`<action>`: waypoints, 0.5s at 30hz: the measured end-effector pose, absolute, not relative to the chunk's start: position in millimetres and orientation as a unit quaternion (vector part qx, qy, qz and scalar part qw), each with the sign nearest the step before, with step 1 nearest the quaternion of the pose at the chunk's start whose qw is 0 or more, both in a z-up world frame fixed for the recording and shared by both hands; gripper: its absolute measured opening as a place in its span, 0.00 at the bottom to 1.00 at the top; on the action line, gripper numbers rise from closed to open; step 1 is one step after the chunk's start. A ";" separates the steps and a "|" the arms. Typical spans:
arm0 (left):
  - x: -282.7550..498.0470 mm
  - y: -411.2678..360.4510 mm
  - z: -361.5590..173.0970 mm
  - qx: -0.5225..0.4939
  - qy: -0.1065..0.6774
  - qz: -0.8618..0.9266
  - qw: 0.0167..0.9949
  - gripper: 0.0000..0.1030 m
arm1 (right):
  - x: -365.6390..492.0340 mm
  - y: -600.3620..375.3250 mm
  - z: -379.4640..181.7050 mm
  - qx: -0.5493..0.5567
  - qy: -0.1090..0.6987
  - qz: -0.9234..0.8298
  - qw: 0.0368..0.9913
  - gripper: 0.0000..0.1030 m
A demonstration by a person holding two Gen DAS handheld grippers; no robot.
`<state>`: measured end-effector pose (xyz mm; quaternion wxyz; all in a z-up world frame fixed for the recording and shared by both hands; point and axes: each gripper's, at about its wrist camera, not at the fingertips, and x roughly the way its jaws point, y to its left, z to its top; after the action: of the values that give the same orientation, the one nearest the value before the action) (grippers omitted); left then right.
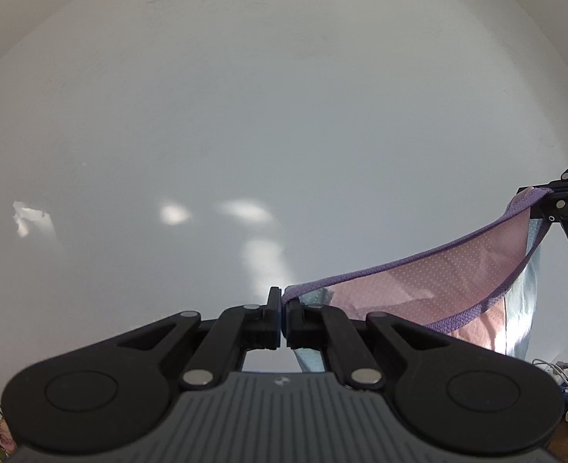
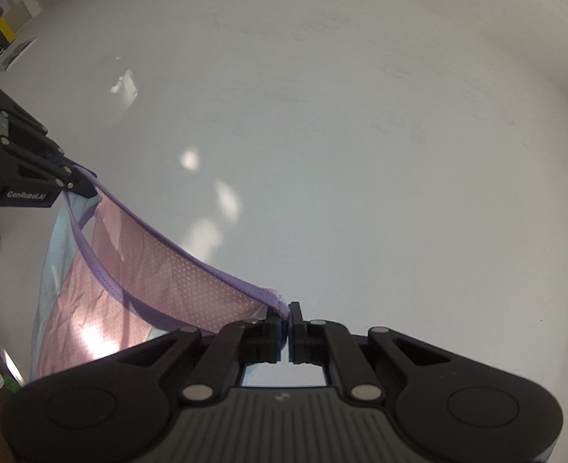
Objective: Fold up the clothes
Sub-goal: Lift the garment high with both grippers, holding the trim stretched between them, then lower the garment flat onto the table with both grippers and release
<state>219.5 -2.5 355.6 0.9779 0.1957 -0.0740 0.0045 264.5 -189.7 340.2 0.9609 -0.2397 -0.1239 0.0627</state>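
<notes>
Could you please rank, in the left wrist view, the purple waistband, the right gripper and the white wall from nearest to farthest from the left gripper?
1. Purple waistband: pinched in the left gripper, running off to the right.
2. Right gripper: far right, clamping the waistband's other end.
3. White wall: behind everything.

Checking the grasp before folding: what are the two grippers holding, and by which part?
Both hold one pink garment by its purple band: left gripper at one end, right gripper at the other.
</notes>
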 end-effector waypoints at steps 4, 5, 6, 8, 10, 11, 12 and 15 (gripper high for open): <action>188.2 -5.0 328.7 0.207 -0.036 -0.010 0.978 0.02 | 260.6 -190.5 325.9 -0.244 -0.086 0.090 0.962 0.02; 179.6 -4.3 318.7 0.204 -0.021 -0.017 0.979 0.02 | 255.6 -192.6 319.5 -0.242 -0.073 0.098 0.962 0.02; 171.2 -3.3 306.7 0.202 -0.004 -0.025 0.979 0.02 | 250.3 -194.4 310.9 -0.241 -0.056 0.108 0.963 0.02; 155.1 -2.5 276.9 0.202 0.034 -0.037 0.978 0.02 | 237.1 -199.0 288.3 -0.235 -0.022 0.128 0.963 0.02; 140.5 1.4 243.4 0.192 0.076 -0.047 0.977 0.02 | 220.7 -203.3 260.2 -0.227 0.013 0.150 0.962 0.02; 132.6 3.9 226.2 0.184 0.097 -0.052 0.977 0.02 | 211.8 -205.4 243.8 -0.224 0.032 0.160 0.961 0.02; 122.8 6.0 208.9 0.177 0.116 -0.057 0.976 0.02 | 202.8 -207.6 227.0 -0.221 0.052 0.171 0.959 0.02; 92.9 11.9 157.7 0.154 0.170 -0.073 0.971 0.02 | 171.5 -209.7 179.2 -0.205 0.108 0.199 0.952 0.02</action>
<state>92.9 11.9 157.7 0.9706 0.1541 0.1700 -0.0727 171.5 -209.7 179.2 0.9524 -0.2047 0.1076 0.1987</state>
